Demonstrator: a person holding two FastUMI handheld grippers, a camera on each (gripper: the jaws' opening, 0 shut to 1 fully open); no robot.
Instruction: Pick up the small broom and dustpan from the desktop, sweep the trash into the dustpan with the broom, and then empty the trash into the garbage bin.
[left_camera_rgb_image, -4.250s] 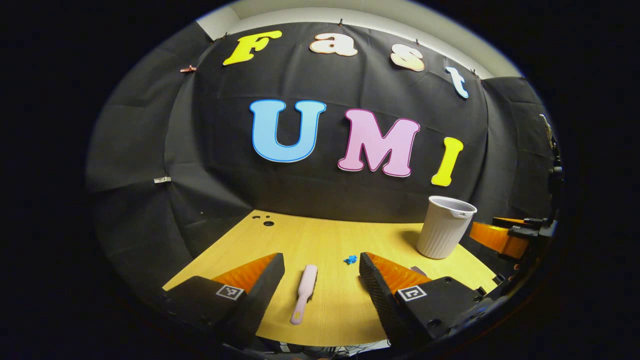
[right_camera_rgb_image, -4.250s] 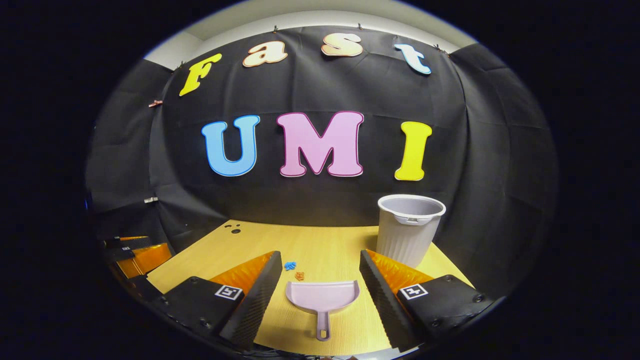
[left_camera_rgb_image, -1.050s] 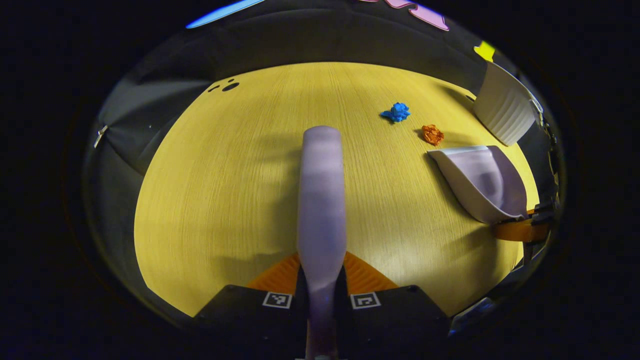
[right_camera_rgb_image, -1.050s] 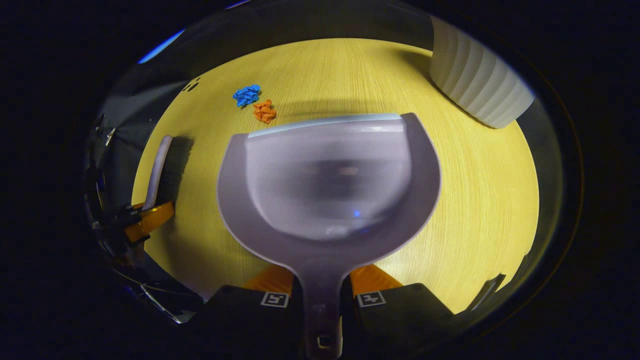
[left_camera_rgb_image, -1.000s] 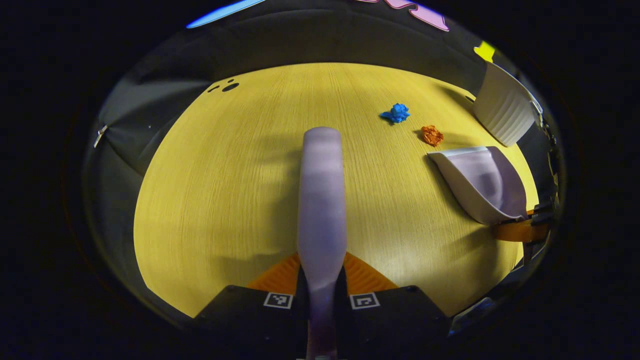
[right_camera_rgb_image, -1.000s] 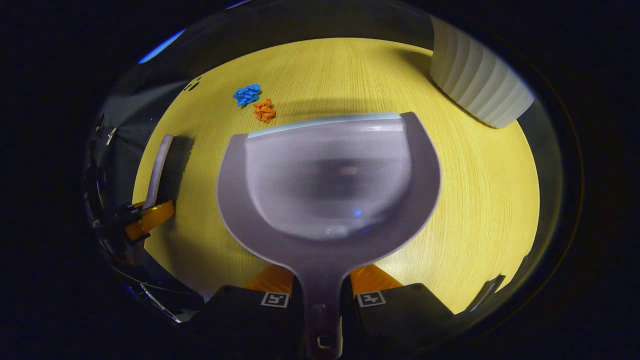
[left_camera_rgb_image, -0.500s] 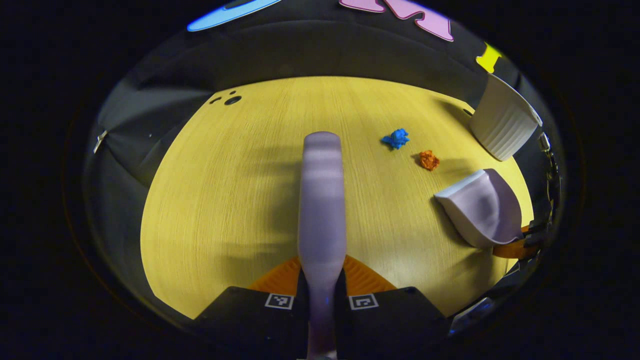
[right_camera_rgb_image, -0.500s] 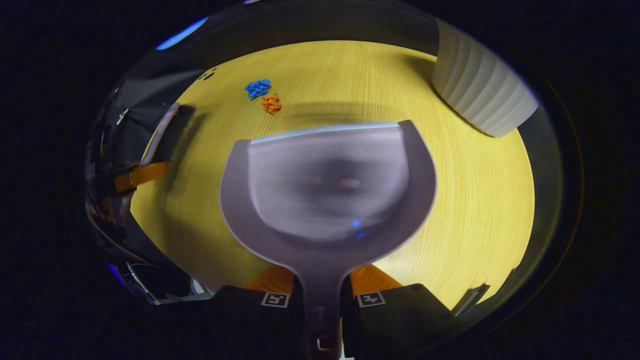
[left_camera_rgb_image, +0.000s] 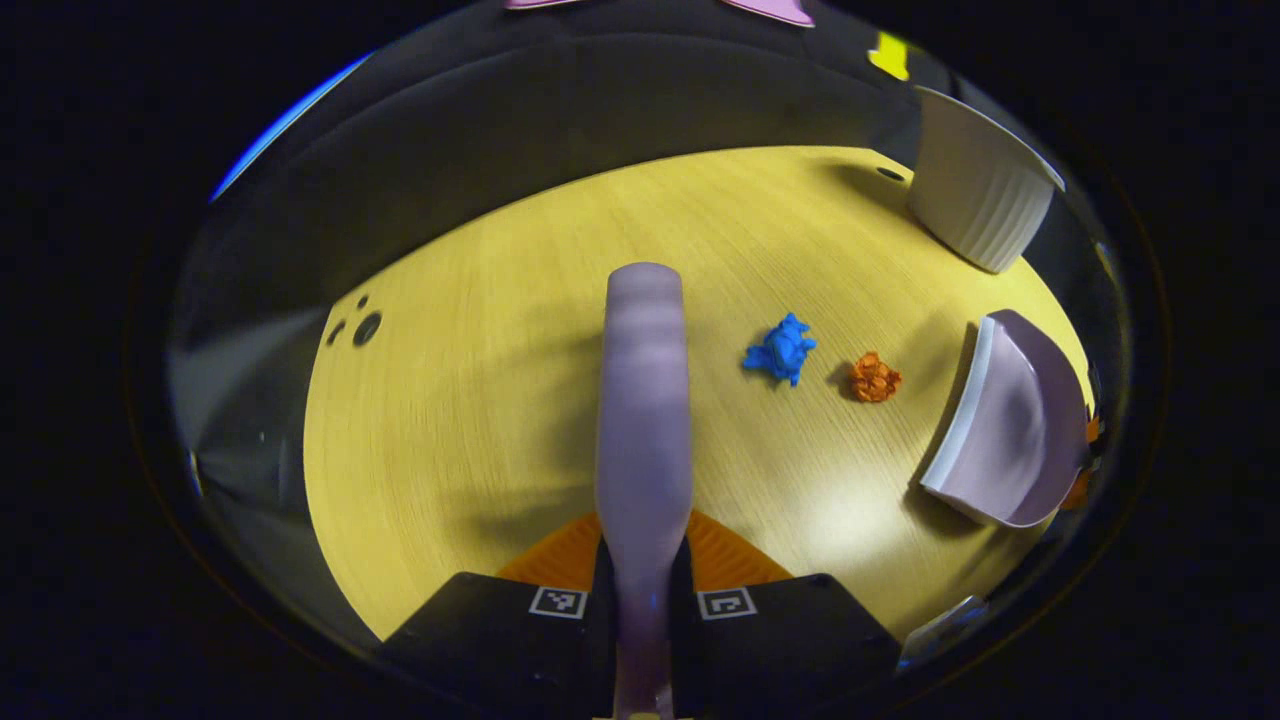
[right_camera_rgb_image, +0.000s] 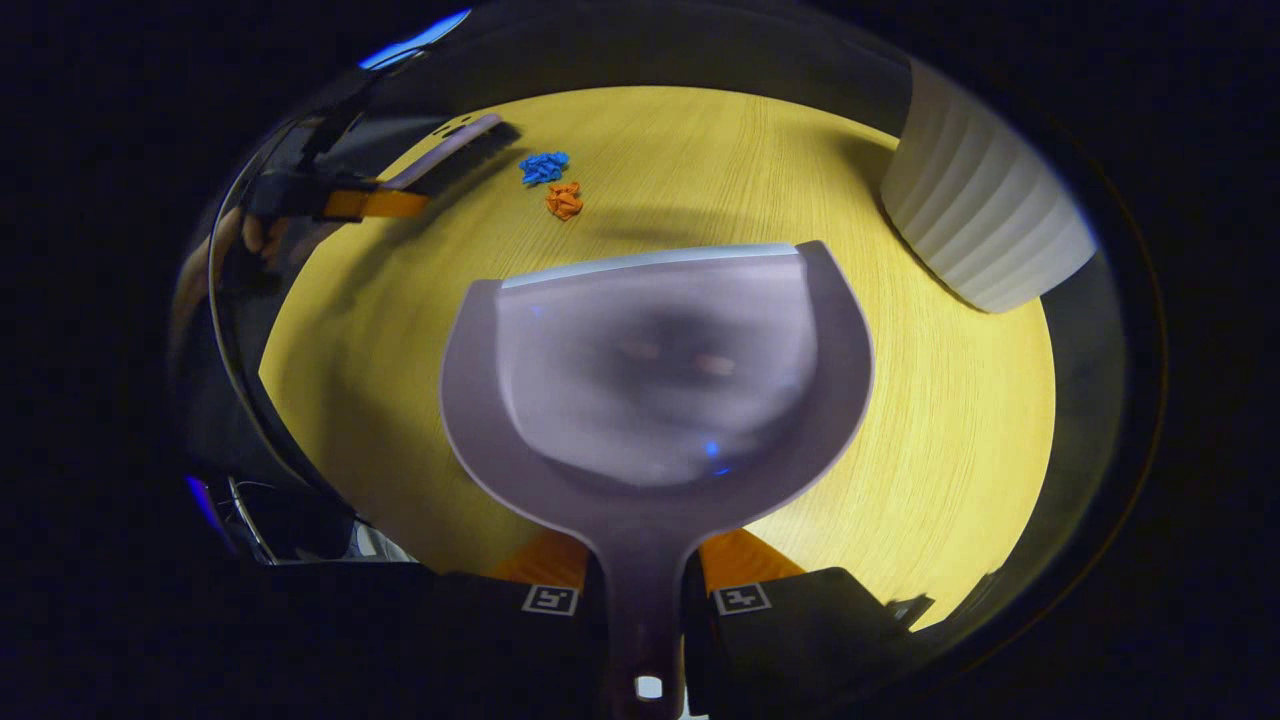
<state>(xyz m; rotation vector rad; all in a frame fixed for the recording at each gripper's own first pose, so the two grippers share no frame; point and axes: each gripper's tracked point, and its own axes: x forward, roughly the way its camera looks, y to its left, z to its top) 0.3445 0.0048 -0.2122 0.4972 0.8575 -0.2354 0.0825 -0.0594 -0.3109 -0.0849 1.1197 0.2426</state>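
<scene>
On the desk (left_camera_rgb_image: 480, 400) lie a blue scrap (left_camera_rgb_image: 780, 350) and an orange scrap (left_camera_rgb_image: 874, 378), near each other, with nothing between them and the dustpan (right_camera_rgb_image: 655, 370). A ribbed white bin (left_camera_rgb_image: 975, 205) stands at the far corner. The left gripper (left_camera_rgb_image: 640, 590) points down along the desk, its fingers pinching the broom (left_camera_rgb_image: 643, 400) by the handle. The right gripper (right_camera_rgb_image: 642, 590) clamps the dustpan's handle — pan mouth facing the scraps. The broom's bristles are hidden in the left gripper view; a hand in the right gripper view is blurred.
</scene>
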